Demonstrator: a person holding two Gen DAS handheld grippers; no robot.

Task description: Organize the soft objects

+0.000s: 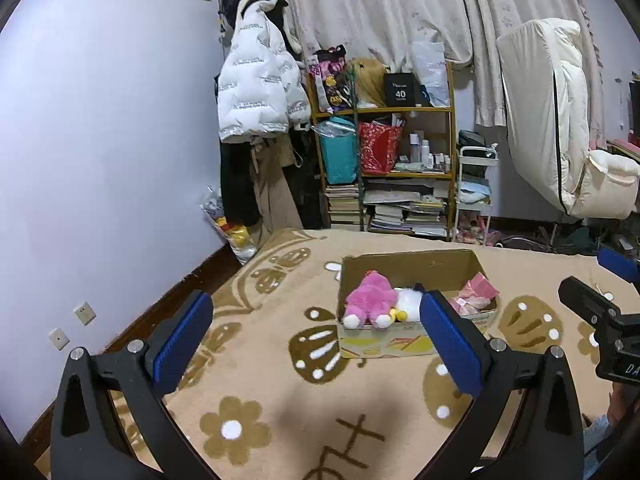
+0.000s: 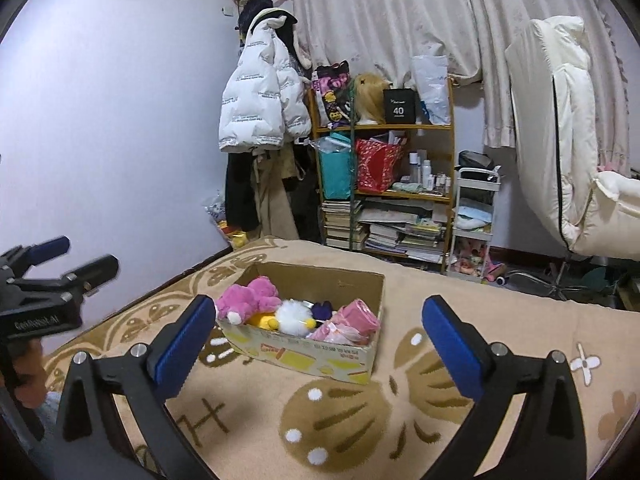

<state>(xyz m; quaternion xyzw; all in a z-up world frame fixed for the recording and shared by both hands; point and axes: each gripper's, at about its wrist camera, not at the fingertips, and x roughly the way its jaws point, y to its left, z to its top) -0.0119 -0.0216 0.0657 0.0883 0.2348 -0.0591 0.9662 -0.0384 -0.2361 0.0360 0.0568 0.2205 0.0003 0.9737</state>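
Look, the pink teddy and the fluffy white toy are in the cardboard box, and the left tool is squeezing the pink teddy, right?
Not quite. The pink teddy and fluffy white toy do lie in the cardboard box, but the left tool is wide open and holds nothing. The left wrist view shows it.

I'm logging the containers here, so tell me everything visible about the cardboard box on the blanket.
The open-topped brown cardboard box is shallow and rectangular, its front face printed yellow and red. It sits flat on the beige patterned blanket. Inside lie a pink plush toy, a white fluffy toy, a small dark blue item and a pink wrapped bundle. No gripper touches it.
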